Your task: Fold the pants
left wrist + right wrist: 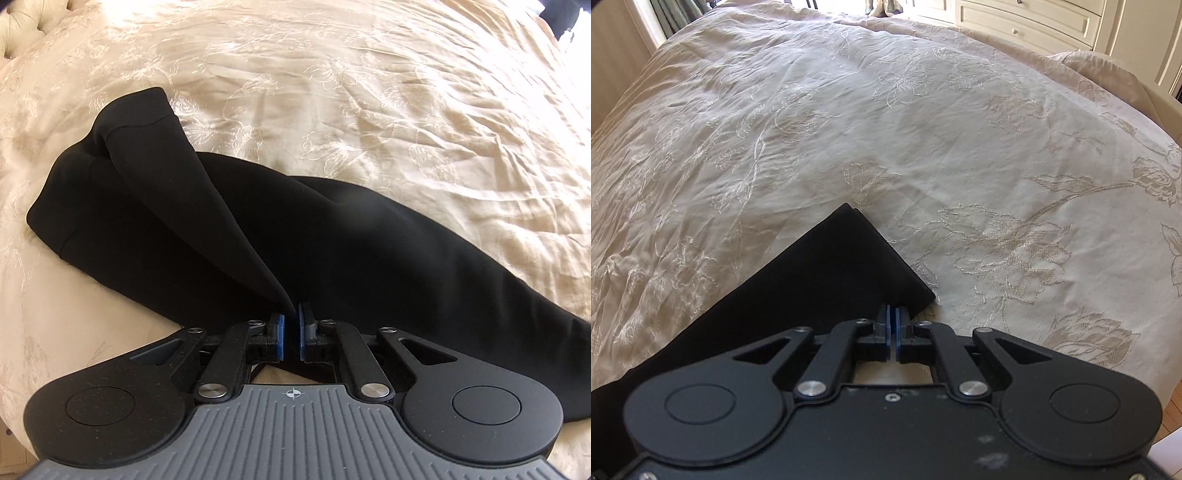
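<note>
Black pants (332,236) lie across a cream embroidered bedspread (369,92). In the left wrist view the waist end is at the left and one layer rises in a taut ridge toward my left gripper (291,321). That gripper is shut on this fold, its blue pads (281,332) pinching the cloth. In the right wrist view a leg end of the pants (827,273) points away with a square hem. My right gripper (894,317) is shut on the near edge of that hem, close to its right corner. The cloth between the pads is hidden.
The bedspread (923,129) stretches wide beyond the pants in both views. A tufted headboard (22,26) shows at the far left. White drawers (1052,22) stand past the bed's far right, and curtains (676,14) hang at the far left.
</note>
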A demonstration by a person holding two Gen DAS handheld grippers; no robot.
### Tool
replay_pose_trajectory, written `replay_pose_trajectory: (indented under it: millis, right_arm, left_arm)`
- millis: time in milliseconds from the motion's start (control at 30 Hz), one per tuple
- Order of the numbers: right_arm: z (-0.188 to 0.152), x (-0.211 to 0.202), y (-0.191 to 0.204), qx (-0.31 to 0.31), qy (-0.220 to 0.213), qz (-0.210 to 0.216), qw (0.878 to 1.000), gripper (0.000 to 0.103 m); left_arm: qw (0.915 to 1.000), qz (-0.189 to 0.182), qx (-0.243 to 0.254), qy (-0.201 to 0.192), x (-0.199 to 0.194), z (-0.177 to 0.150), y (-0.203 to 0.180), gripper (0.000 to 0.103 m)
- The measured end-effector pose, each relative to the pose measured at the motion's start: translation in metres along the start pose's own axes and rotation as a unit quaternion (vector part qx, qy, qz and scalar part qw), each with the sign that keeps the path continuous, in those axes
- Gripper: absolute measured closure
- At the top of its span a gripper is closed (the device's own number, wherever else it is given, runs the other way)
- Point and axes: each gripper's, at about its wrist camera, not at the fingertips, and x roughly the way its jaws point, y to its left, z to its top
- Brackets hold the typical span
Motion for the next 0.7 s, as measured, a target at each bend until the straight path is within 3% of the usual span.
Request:
replay_pose_trajectory:
  millis: [67,200,300,400,500,700]
  right_arm:
    - [0.002,0.0,0.0,-0.003,-0.006,0.002,1.0,0.099]
    - [0.002,0.005,-0.003,-0.008,0.002,0.004,1.0,0.099]
    - [0.0,0.008,-0.005,-0.016,0.015,0.005,1.0,0.099]
    - [0.001,0.006,-0.007,-0.014,0.019,0.011,1.0,0.097]
    - [0.003,0.007,-0.008,-0.013,0.025,0.014,0.999,0.095]
    - [0.004,0.0,-0.005,-0.006,0.021,0.025,0.999,0.08]
  left_arm:
    - [1.0,0.001,-0.005,0.001,0.002,0.0,0.0,0.096]
    - [0.9983,0.014,-0.021,0.052,0.015,-0.009,0.004,0.091]
    - [0.9985,0.013,-0.014,0.052,0.007,-0.016,0.006,0.089]
    - [0.9988,0.017,-0.003,0.045,-0.006,-0.02,0.006,0.08]
    - [0.9993,0.01,0.0,0.037,-0.021,-0.021,0.009,0.08]
    - [0.9996,0.013,-0.004,0.023,-0.044,-0.025,0.032,0.08]
